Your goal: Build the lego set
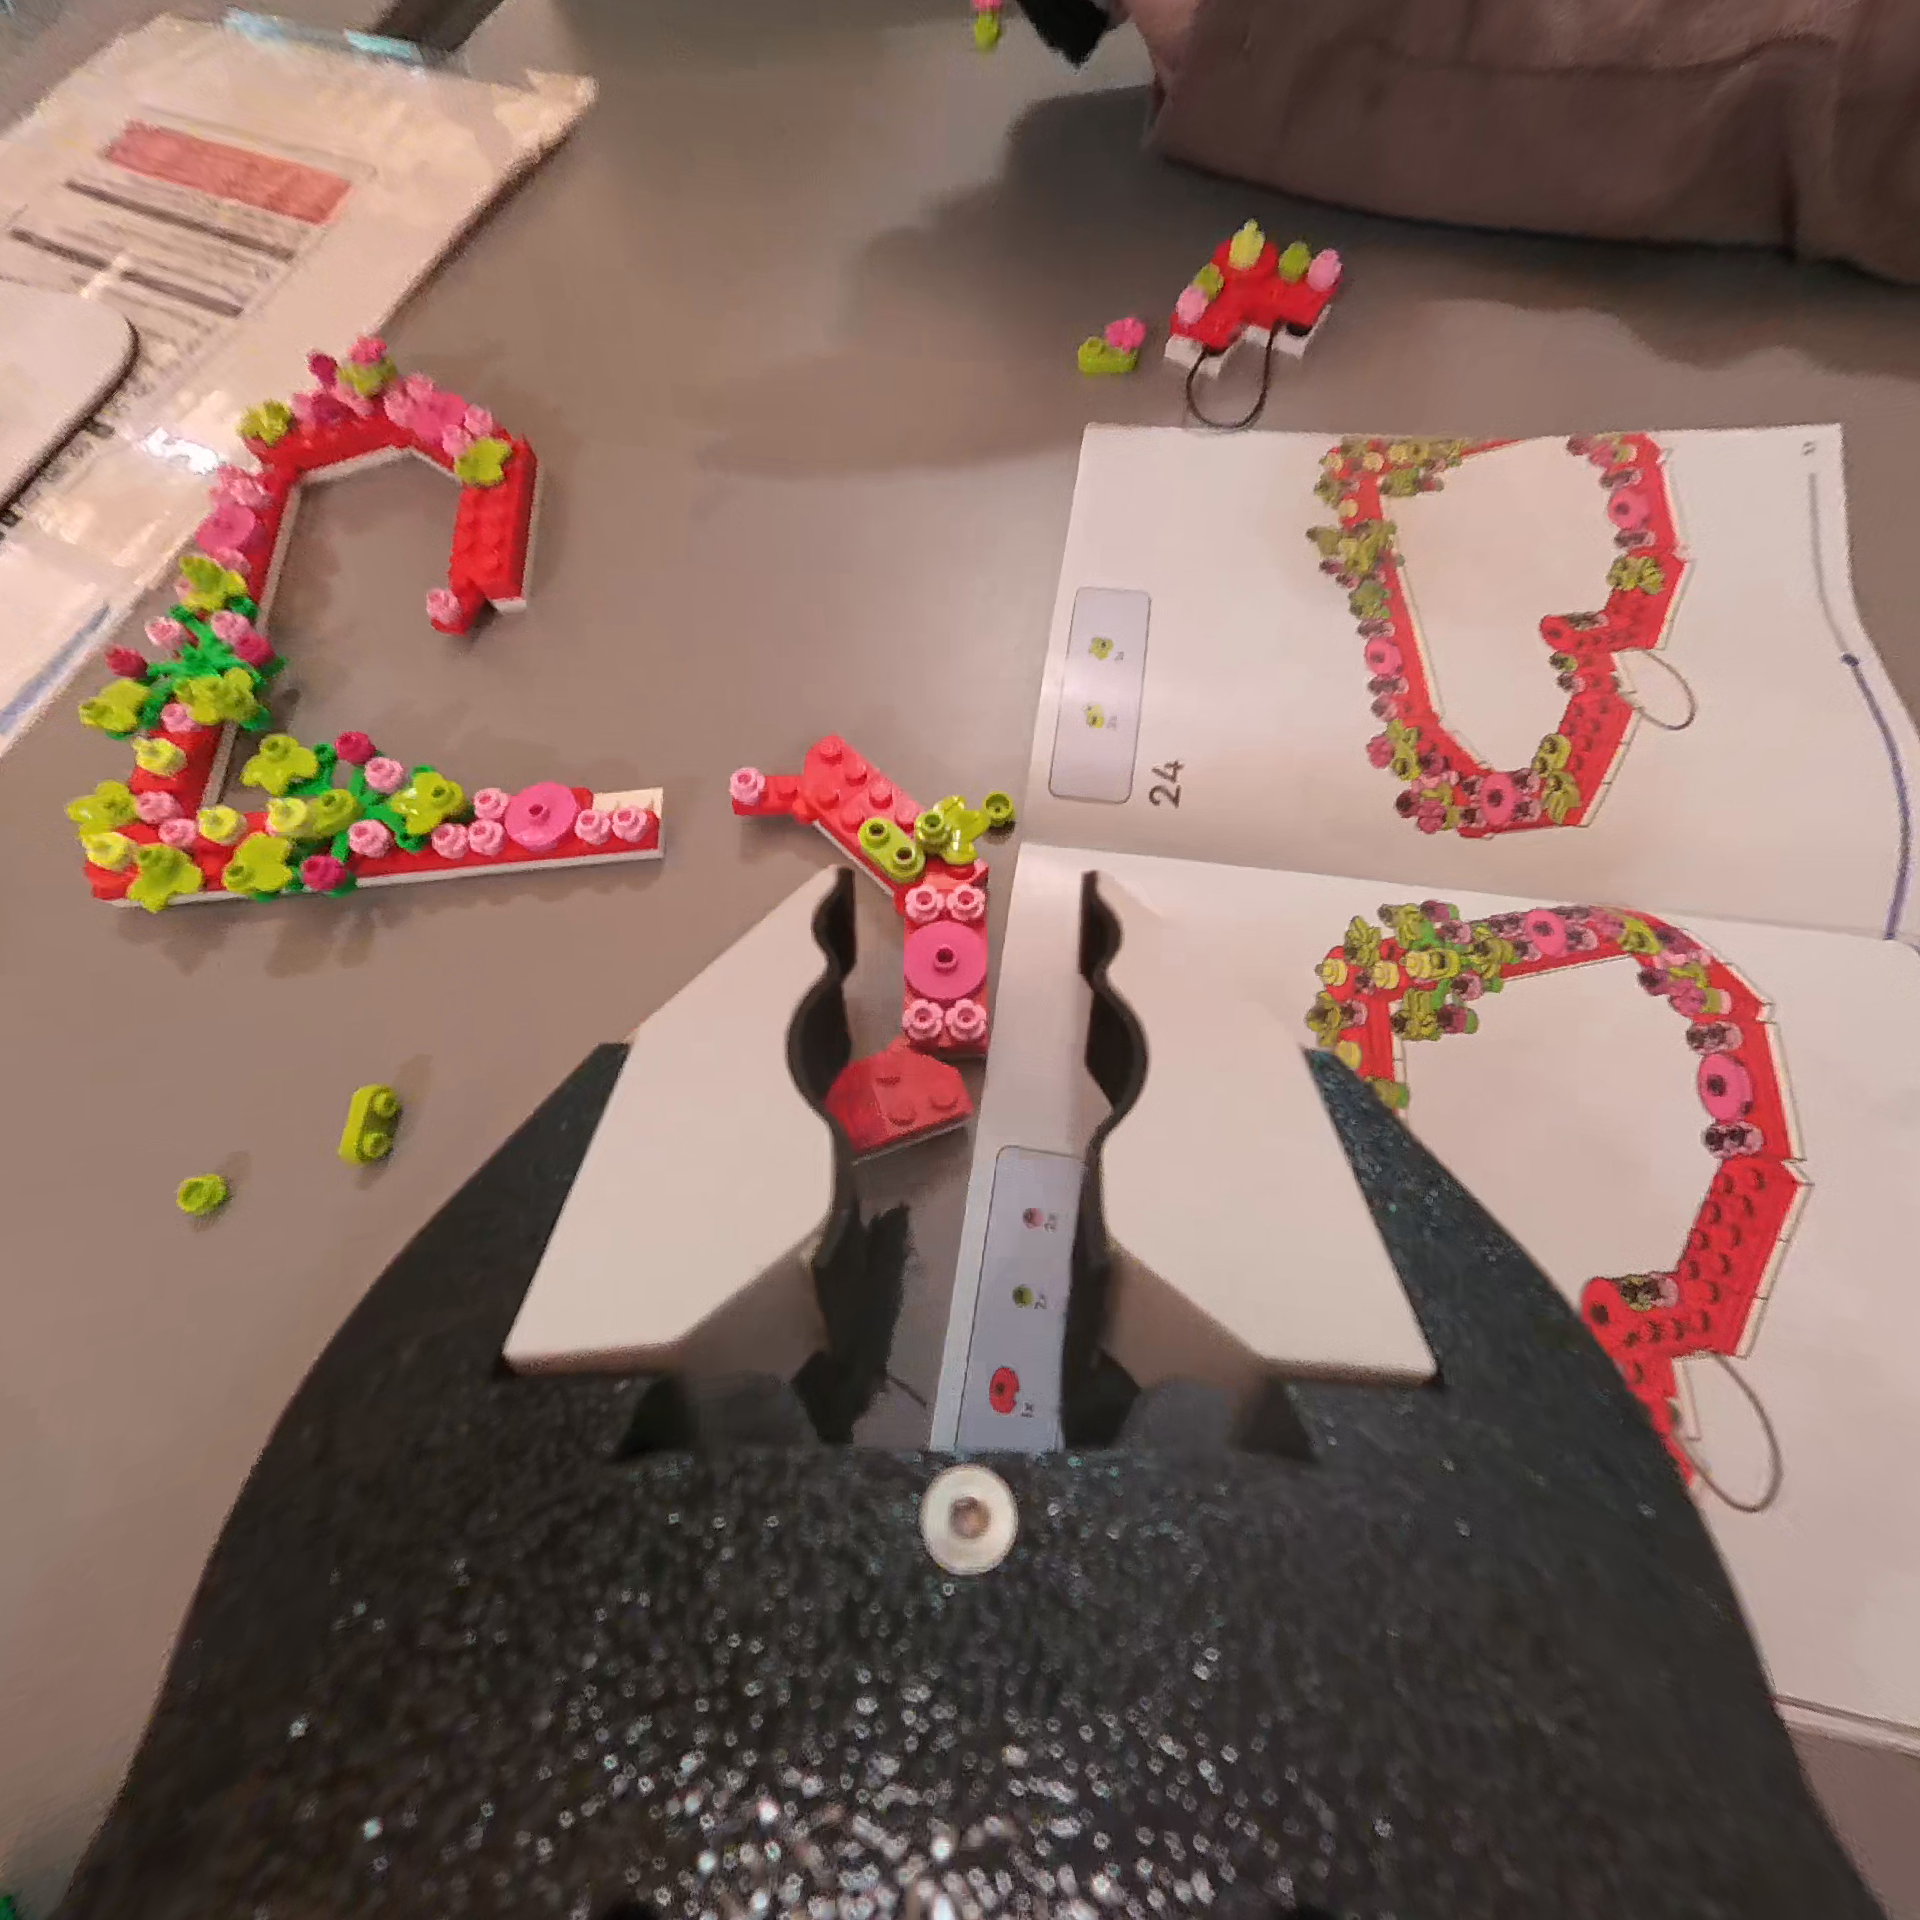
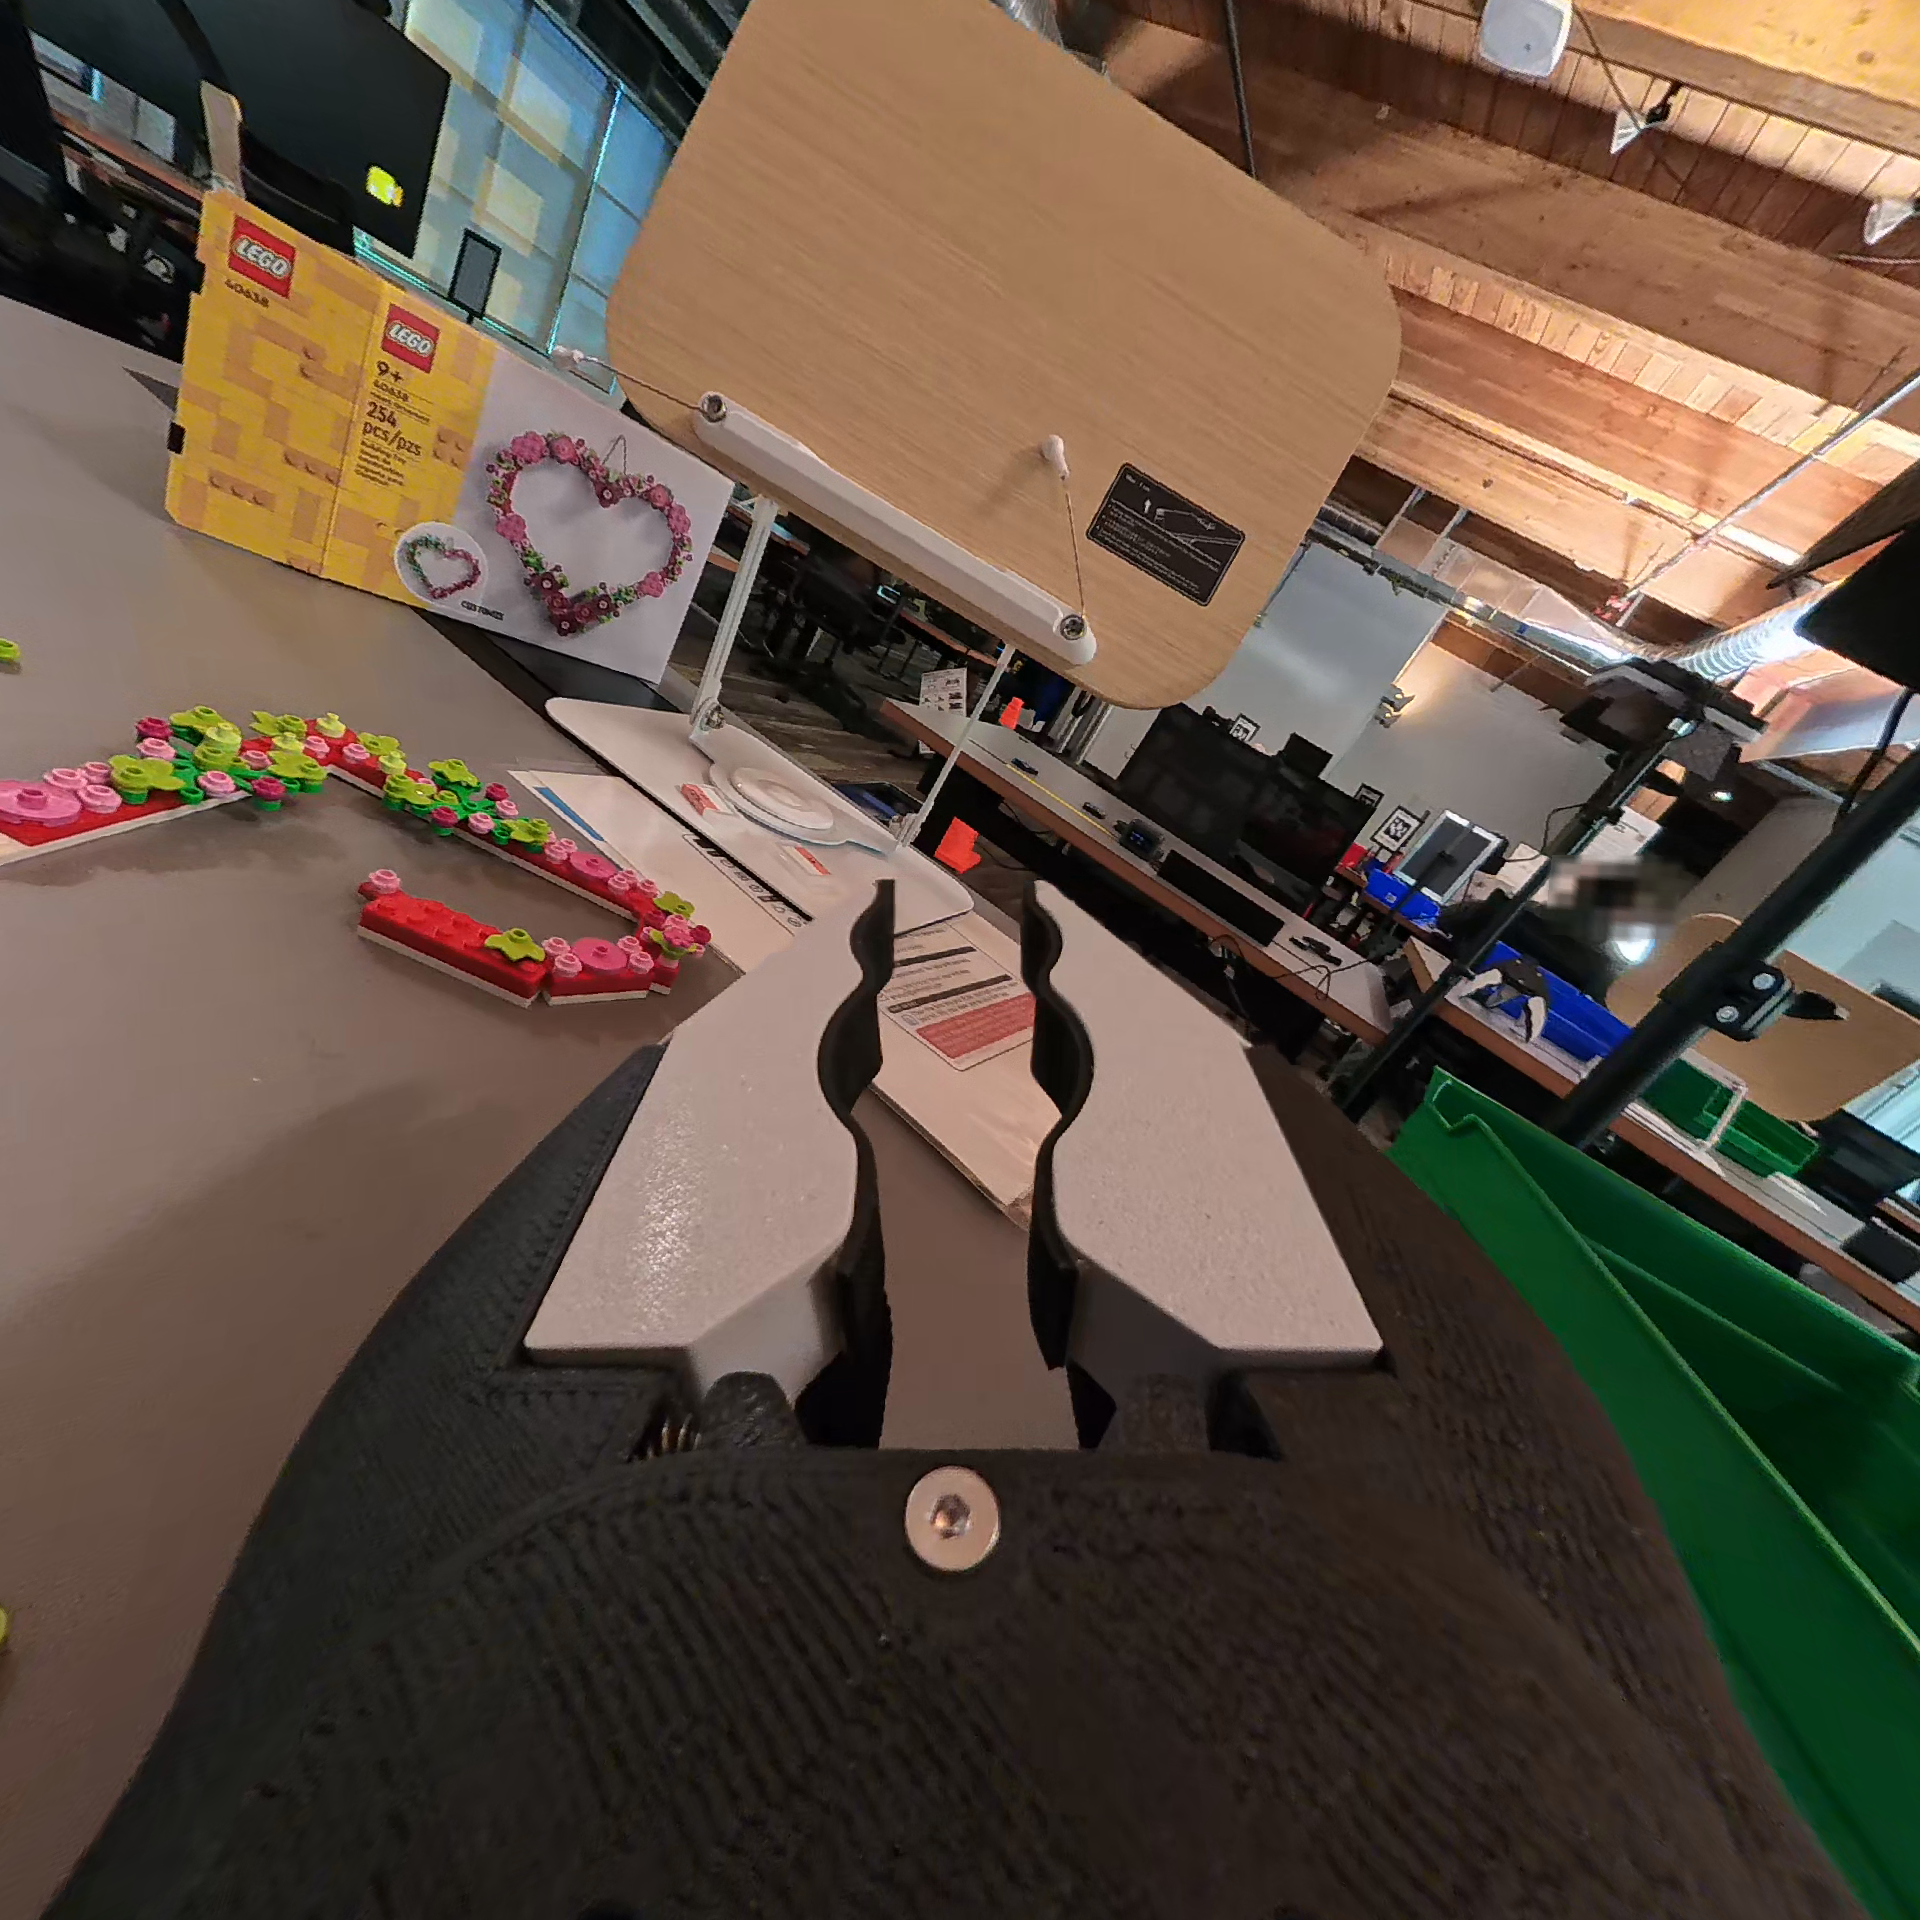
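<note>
In the left wrist view my left gripper [image 1: 961, 883] is open above the table, its fingers on either side of a red curved lego section [image 1: 914, 935] with pink flowers and lime leaves. A larger flowered heart section [image 1: 312, 665] lies at the left. A small red piece with a string loop [image 1: 1252, 301] lies farther back. The open instruction booklet [image 1: 1507, 831] lies at the right. My right gripper [image 2: 956, 914] is open and empty, raised over the table's edge. The large heart section shows in the right wrist view [image 2: 416, 821].
Loose lime pieces [image 1: 369, 1122] lie at the front left, one more small flower piece [image 1: 1112, 348] at the back. A plastic bag [image 1: 208, 239] lies at the back left. The lego box [image 2: 416, 457], a wooden book stand [image 2: 997, 343] and a green bin [image 2: 1714, 1403] show in the right wrist view. There is about 25 cm between the tips of the two grippers.
</note>
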### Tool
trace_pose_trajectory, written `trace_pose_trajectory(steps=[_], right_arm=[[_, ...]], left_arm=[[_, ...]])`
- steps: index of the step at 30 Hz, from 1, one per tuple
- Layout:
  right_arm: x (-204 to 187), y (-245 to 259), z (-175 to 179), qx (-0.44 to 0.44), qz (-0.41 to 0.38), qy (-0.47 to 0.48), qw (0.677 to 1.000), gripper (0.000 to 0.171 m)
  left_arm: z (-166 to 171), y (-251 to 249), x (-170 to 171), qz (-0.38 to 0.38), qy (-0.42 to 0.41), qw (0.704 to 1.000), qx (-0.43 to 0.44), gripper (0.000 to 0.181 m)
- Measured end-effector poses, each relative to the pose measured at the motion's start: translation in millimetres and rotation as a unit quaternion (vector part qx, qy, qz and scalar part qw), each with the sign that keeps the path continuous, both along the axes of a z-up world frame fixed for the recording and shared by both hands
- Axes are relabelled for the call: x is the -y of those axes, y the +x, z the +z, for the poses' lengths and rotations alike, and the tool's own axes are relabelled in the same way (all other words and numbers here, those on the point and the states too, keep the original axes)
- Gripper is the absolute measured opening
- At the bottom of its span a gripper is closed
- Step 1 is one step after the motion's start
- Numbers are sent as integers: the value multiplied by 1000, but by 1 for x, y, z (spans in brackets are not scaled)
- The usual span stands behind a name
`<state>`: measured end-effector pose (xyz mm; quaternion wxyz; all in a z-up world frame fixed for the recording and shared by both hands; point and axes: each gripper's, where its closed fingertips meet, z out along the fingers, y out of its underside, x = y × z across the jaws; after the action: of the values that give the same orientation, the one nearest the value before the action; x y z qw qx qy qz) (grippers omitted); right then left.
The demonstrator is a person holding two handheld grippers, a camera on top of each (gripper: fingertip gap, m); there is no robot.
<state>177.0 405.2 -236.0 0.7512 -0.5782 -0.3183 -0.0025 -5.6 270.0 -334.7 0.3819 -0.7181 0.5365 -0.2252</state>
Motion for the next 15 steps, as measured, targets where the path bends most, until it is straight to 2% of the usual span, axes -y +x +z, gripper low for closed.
trace_pose_trajectory(steps=[2,7,11,15], right_arm=[[-1,1,0,-4,1,-1,1000,22],[-8,1,0,-1,6,-1,1000,22],[-19,-2,-2,14,16,3,1000,22],[-34,-6,-3,20,34,2,999,22]], left_arm=[[16,2,3,-10,15,999,32,49],[67,7,1,-4,99,984,149,48],[81,1,-10,33,141,972,186,46],[95,-18,-30,101,207,950,213,47]])
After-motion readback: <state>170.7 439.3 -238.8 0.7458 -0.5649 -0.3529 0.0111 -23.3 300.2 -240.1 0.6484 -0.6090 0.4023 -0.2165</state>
